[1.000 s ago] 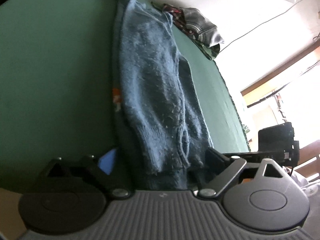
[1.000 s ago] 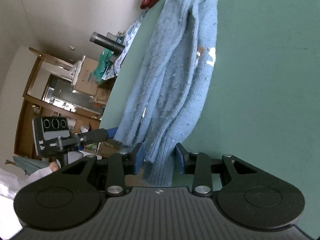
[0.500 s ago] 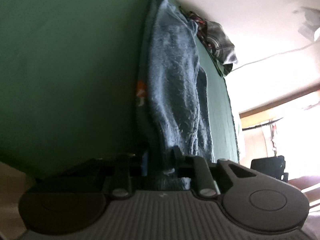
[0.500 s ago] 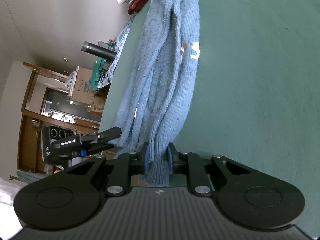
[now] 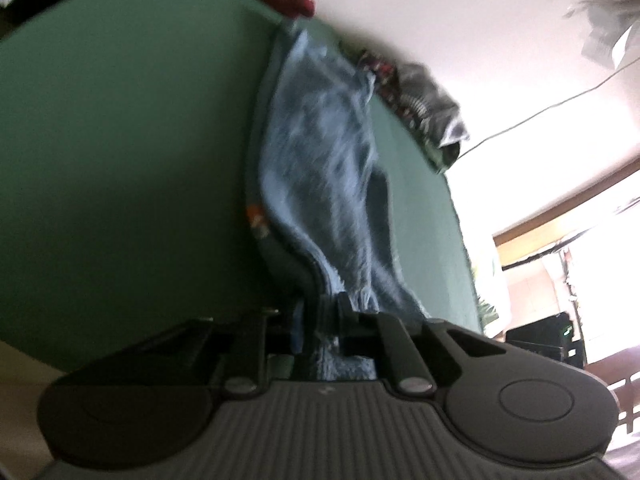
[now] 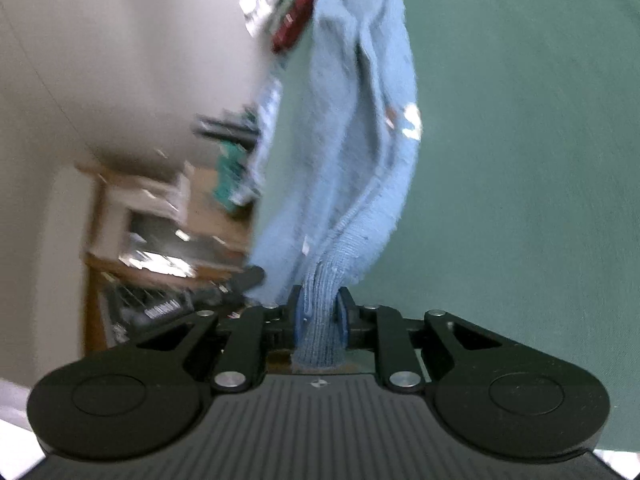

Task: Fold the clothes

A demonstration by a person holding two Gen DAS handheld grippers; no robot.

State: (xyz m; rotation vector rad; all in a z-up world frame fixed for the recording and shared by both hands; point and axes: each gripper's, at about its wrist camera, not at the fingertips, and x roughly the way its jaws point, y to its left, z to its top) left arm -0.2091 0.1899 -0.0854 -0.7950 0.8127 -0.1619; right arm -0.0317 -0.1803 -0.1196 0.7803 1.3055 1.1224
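A fuzzy light-blue sweater (image 5: pixel 320 160) lies stretched lengthwise on the green table (image 5: pixel 120 160). My left gripper (image 5: pixel 320 316) is closing its jaws on the sweater's near edge, and the pads pinch the bunched knit, which rises slightly off the table. In the right wrist view the same sweater (image 6: pixel 360 140) runs away from me. My right gripper (image 6: pixel 320 312) is shut on its ribbed hem, which pokes out behind the blue pads (image 6: pixel 298 316). A small orange and white label (image 6: pixel 408 120) shows on the sweater's edge.
A dark patterned pile of clothes (image 5: pixel 420 96) sits at the table's far right edge. Red and white garments (image 6: pixel 288 8) are stacked at the far end. Wooden shelves with clutter (image 6: pixel 160 220) stand beyond the table (image 6: pixel 520 160). A cable (image 5: pixel 540 112) hangs on the wall.
The left jaws went from wide open around the sweater's end to pinched on it, and lifted it a little. The right jaws closed on the hem. Both views are now motion-blurred.
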